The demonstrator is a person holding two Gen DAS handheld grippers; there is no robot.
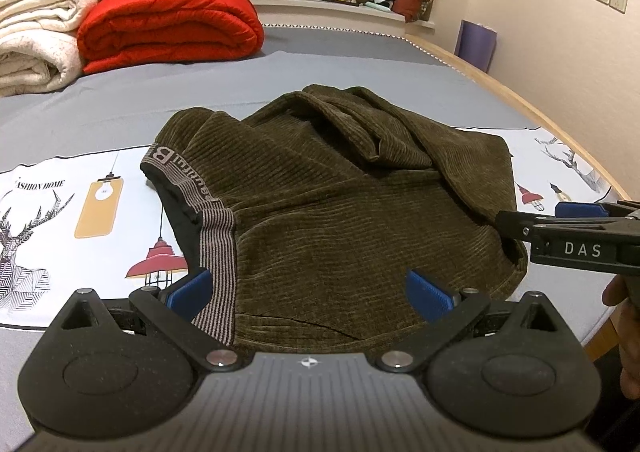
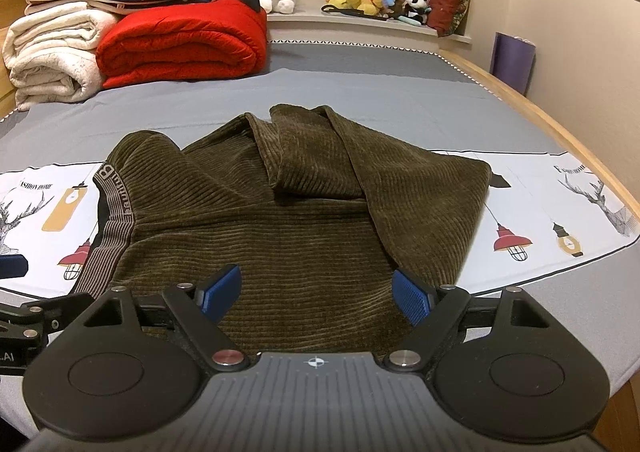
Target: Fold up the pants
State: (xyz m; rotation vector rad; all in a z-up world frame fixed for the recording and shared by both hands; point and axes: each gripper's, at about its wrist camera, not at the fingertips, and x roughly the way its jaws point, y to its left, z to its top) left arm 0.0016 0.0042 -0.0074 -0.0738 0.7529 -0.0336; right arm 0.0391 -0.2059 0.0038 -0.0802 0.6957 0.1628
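The pants [image 1: 320, 192] lie bunched on the bed, straight ahead of both claws and just past their tips, near the bed's front edge. The left gripper [image 1: 308, 288] stands with its jaws wide and nothing between the blue pads; its left pad sits over the striped waistband [image 1: 218, 248], which runs from near to far down the garment's left side. The right gripper [image 2: 318, 292] is spread wide too and empty, over the near hem toward the right. From there the cloth spreads out, its long axis lying left to right: waistband left, legs doubled back in a heap toward the far right. Judging by this, the left claw is nearer the waistband and the right nearer the legs.
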